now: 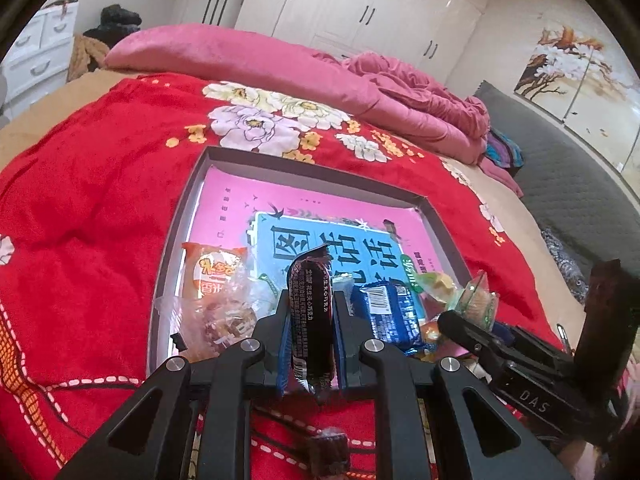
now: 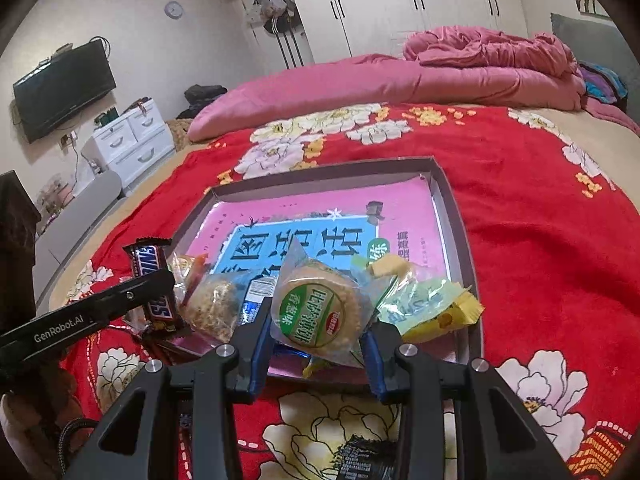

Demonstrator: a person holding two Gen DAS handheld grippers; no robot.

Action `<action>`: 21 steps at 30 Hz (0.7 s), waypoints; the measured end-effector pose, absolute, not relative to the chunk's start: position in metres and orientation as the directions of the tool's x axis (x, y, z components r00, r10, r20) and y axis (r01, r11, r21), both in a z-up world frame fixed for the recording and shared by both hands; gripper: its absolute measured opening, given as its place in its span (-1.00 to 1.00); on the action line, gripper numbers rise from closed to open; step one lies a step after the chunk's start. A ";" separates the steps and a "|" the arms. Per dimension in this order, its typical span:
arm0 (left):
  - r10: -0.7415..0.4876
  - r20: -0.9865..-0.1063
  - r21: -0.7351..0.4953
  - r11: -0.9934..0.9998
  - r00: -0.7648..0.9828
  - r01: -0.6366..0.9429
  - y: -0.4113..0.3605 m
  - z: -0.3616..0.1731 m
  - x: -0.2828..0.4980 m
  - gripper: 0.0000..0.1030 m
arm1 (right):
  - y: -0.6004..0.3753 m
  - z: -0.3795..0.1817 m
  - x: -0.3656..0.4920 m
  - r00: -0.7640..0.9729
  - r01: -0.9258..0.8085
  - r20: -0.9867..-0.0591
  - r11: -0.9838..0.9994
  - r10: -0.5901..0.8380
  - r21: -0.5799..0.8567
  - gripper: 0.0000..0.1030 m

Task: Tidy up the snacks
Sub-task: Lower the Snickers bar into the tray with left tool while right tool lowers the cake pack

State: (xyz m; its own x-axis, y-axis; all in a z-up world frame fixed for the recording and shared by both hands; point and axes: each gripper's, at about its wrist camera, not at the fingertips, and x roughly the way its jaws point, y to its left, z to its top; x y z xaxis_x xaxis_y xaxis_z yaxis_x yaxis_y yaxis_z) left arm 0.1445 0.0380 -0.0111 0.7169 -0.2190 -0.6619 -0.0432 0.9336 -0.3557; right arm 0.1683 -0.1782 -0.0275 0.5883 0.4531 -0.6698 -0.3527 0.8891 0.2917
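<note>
My left gripper (image 1: 311, 308) is shut on a dark Snickers bar (image 1: 311, 312), held upright over the near edge of the shallow box (image 1: 176, 236); the bar also shows in the right wrist view (image 2: 154, 280). My right gripper (image 2: 318, 330) is shut on a round green-labelled biscuit pack (image 2: 316, 306) over the box's near edge (image 2: 460, 240). The box has a pink and blue printed bottom. Inside lie an orange pack (image 1: 212, 272), a clear-wrapped cake (image 1: 216, 320), a blue Oreo pack (image 1: 390, 308) and yellow-green packs (image 2: 432, 304).
The box sits on a red floral blanket (image 1: 100, 208) on a bed. A pink duvet (image 1: 280, 68) lies rolled behind it. A dark wrapped snack (image 1: 330, 452) lies on the blanket under my left gripper; another (image 2: 364, 460) lies under my right gripper.
</note>
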 end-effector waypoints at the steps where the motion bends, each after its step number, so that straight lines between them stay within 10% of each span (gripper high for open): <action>1: -0.218 -0.663 -0.357 0.933 0.716 -0.046 0.039 -0.012 0.146 -0.65 | -0.177 -0.030 0.170 0.582 -0.349 -0.678 0.891 0.449 0.291 -0.21; 21: -0.215 -0.654 -0.373 0.926 0.725 -0.061 0.047 -0.011 0.147 -0.64 | -0.181 -0.032 0.172 0.600 -0.317 -0.674 0.902 0.431 0.293 0.05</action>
State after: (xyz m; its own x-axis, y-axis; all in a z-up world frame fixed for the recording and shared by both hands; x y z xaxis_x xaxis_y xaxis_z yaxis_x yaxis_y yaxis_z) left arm 0.1471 0.0475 -0.0110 0.7254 -0.2153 -0.6538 -0.0612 0.9259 -0.3729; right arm 0.1721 -0.1812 -0.0316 0.6002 0.4305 -0.6741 -0.3174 0.9018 0.2933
